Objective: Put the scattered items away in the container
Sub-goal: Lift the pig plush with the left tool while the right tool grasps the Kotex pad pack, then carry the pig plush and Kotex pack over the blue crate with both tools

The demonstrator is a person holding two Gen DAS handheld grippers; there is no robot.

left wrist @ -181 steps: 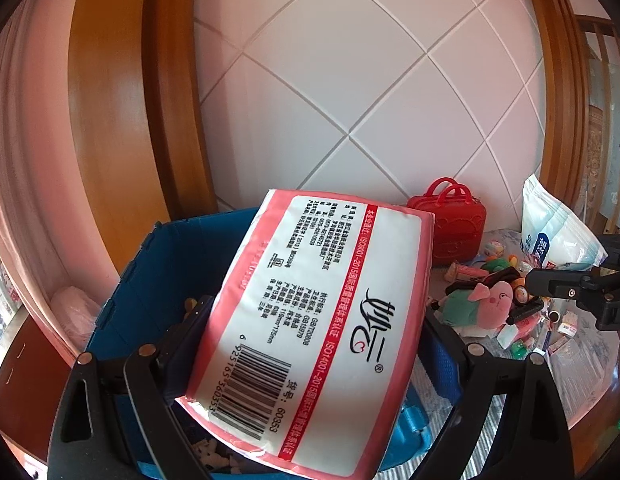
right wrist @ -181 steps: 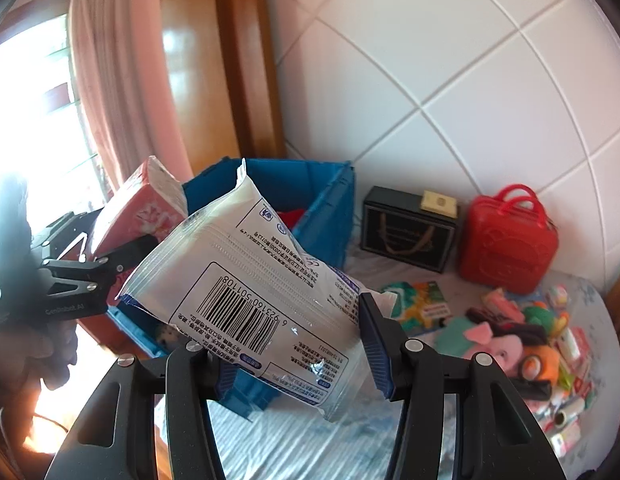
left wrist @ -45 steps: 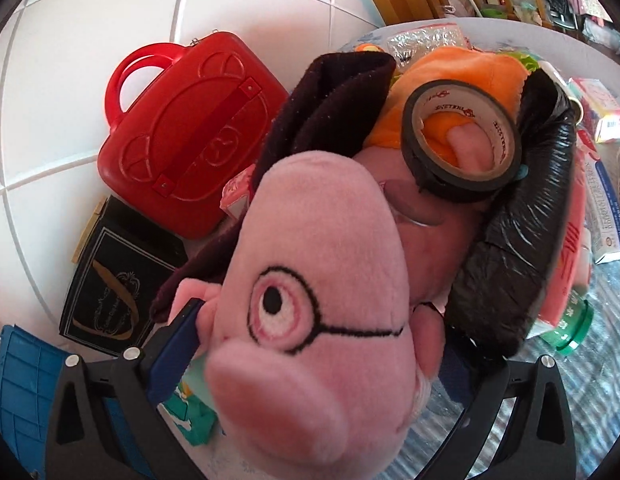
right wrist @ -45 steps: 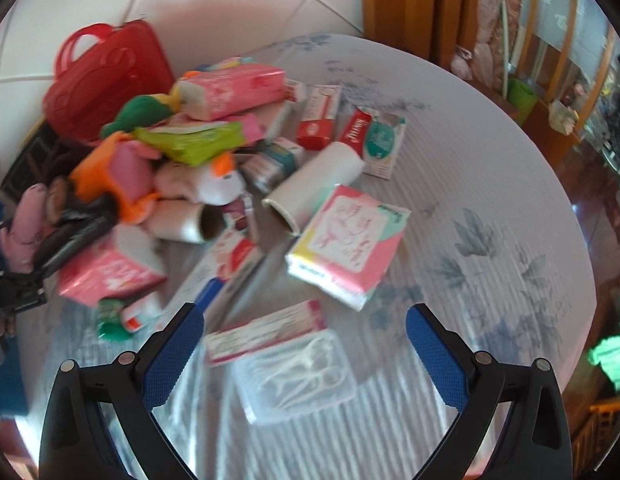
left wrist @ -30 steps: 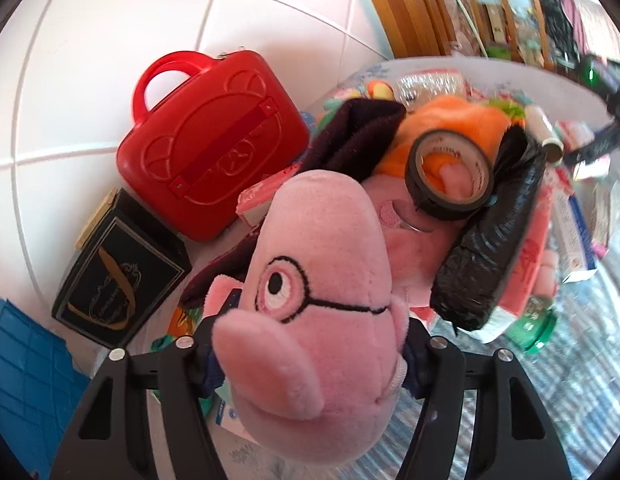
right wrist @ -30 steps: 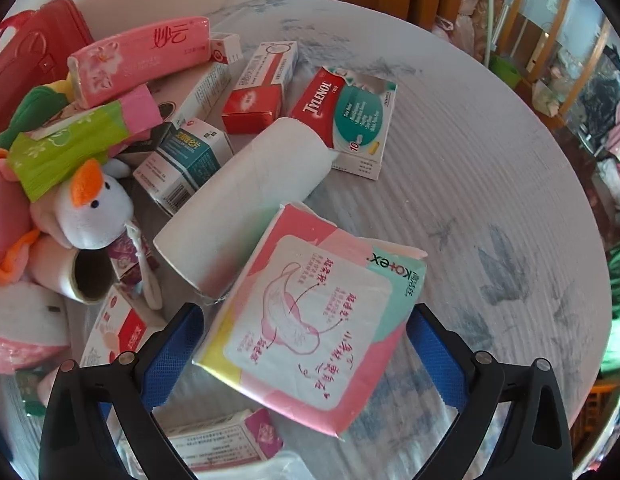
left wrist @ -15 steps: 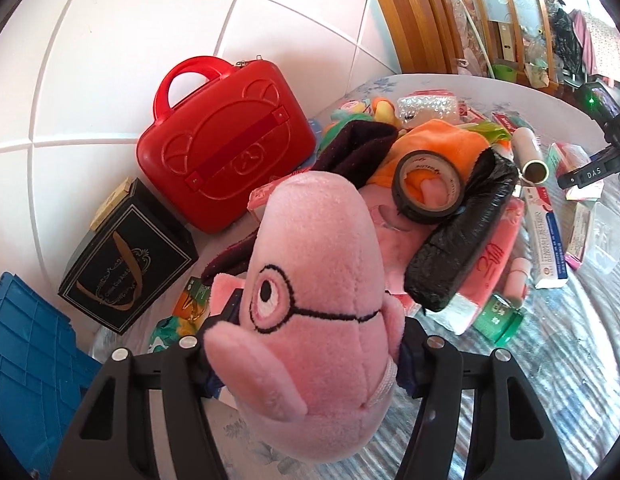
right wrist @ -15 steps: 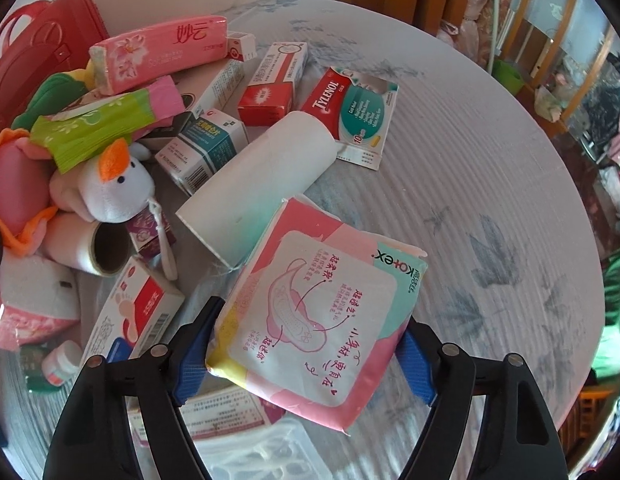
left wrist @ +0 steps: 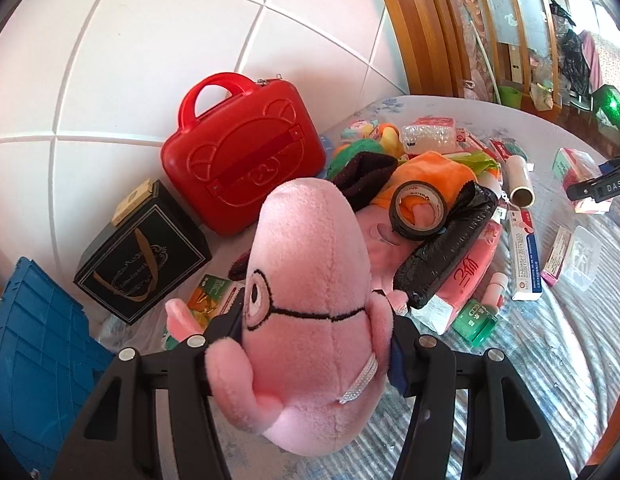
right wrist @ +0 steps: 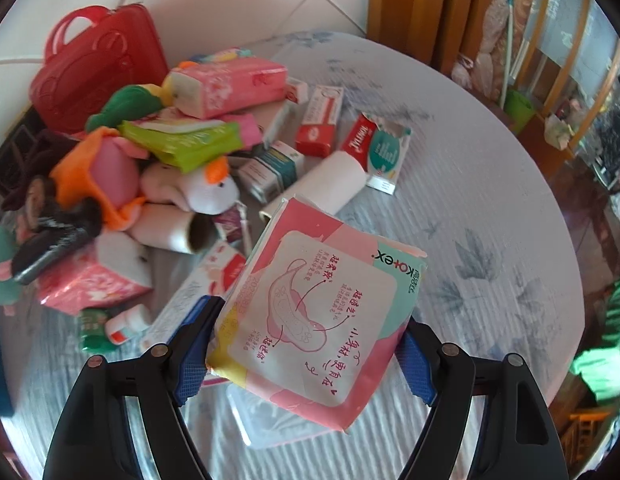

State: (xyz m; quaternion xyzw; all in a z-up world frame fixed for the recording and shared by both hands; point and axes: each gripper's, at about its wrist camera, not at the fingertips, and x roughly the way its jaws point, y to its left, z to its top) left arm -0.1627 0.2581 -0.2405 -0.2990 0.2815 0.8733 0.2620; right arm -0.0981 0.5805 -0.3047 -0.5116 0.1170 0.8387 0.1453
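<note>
A pink plush pig (left wrist: pixel 310 260) with drawn glasses fills the left wrist view. My left gripper (left wrist: pixel 314 332) has its pads pressed on both sides of the toy, and its jaws are closing on it. The toy hangs above the striped tablecloth. My right gripper (right wrist: pixel 306 332) is shut on a pink and mint sanitary pad pack (right wrist: pixel 326 300), held above the table. The blue crate (left wrist: pixel 30 340) stands at the lower left of the left wrist view, beside the plush.
A red toy suitcase (left wrist: pixel 242 152) and a black gift box (left wrist: pixel 142 248) stand against the tiled wall. A heap holds a tape roll (left wrist: pixel 420 210), a black bundle (left wrist: pixel 446 248), tissue packs, medicine boxes and a white roll (right wrist: pixel 322 188). A clear plastic box (right wrist: pixel 278 420) lies under the pack.
My right gripper closed on the pad pack and lifted it off the table. My left gripper rose and drew back from the heap with the plush pig in it.
</note>
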